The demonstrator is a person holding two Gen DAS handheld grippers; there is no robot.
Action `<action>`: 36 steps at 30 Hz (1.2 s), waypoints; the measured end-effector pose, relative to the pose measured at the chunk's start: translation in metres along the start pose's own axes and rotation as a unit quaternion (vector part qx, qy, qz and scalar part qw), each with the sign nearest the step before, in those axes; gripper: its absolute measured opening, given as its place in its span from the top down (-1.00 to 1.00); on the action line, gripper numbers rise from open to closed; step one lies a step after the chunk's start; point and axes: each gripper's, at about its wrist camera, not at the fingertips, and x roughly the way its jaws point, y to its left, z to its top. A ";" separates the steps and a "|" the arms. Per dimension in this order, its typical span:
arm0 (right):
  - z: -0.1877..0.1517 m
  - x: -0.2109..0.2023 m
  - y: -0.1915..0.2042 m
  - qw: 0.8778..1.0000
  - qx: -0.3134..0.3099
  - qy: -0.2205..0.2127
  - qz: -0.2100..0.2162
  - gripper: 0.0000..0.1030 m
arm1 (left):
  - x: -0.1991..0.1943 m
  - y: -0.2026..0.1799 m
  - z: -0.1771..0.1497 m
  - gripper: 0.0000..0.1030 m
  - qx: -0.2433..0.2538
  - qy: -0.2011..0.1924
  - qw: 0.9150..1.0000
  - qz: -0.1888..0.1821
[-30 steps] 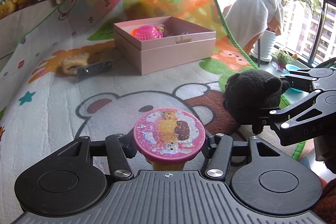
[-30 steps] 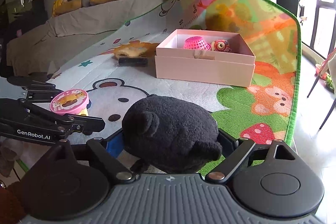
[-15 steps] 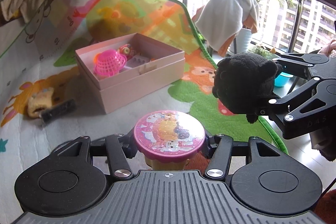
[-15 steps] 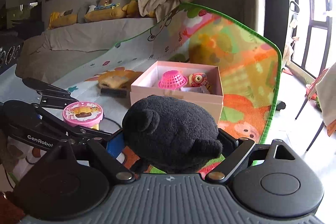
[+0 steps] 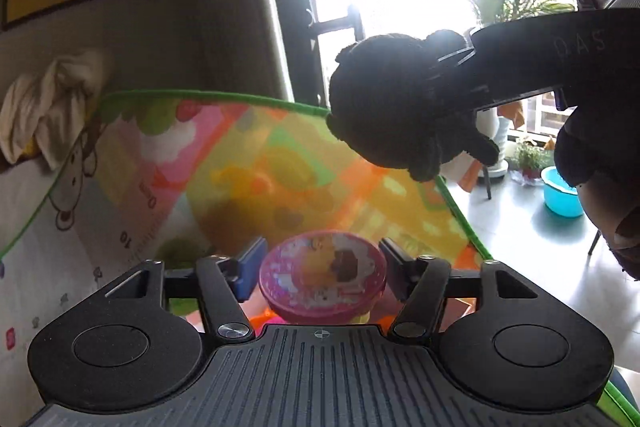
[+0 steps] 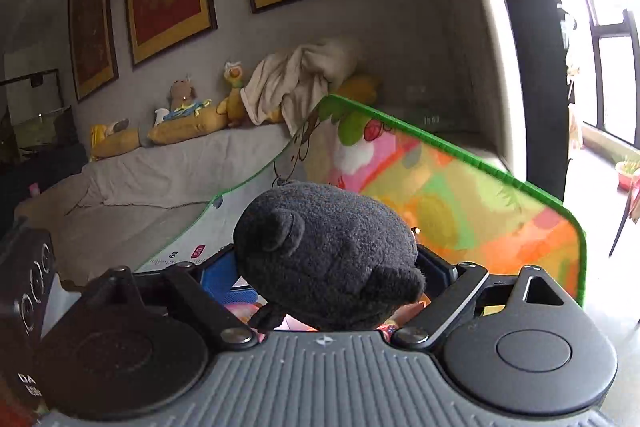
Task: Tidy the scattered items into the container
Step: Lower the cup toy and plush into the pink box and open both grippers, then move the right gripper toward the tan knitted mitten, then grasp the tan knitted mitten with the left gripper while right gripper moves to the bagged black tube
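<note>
Pink, glossy round lid with a cartoon print, on a small tub (image 5: 322, 279) with a yellowish body: it sits between the fingers of the left gripper (image 5: 320, 261). The jaws have just been opening. The blue pad on one side and the black one on the other stand a little off the lid's rim, so the grip is released. I cannot tell what carries the tub from below.

Black plush toy (image 6: 328, 251), nubbly fleece, rounded, with two small stubby ears: it is between the fingers of the right gripper (image 6: 328, 269). These jaws have also just been opening. The flat blue pad face shows broadly beside the plush and the pads seem to stand off it, so I read it as let go, though the fleece hides the contact line. In the left wrist view the plush shows dark against the bright window, level with the right gripper's long black finger.

Behind both: a foam play mat (image 5: 260, 167), soft-looking, bright print, green piped border, its far edge propped upright. A crumpled cream cloth (image 6: 292, 83) and yellow stuffed toys (image 6: 188, 119) lie on the ledge past the mat's top edge. Blue plastic basin (image 5: 560, 195) on the shiny floor, beyond the mat's right corner.
</note>
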 end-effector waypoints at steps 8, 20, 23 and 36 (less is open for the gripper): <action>-0.036 0.045 -0.021 0.997 0.048 0.043 -0.034 -1.00 | -0.016 0.034 -0.061 -0.91 -0.070 0.045 0.997 0.003; -0.063 0.053 0.083 0.992 -0.103 0.048 -0.050 -0.91 | -0.109 0.096 -0.158 -0.98 -0.189 0.075 0.963 0.174; -0.084 0.070 0.131 0.982 -0.168 0.079 -0.025 -0.44 | -0.128 0.108 -0.176 -0.99 -0.228 0.081 0.952 0.187; -0.167 0.167 0.210 0.962 -0.198 0.188 -0.031 -0.54 | -0.182 0.122 -0.209 -1.00 -0.286 0.035 0.938 0.191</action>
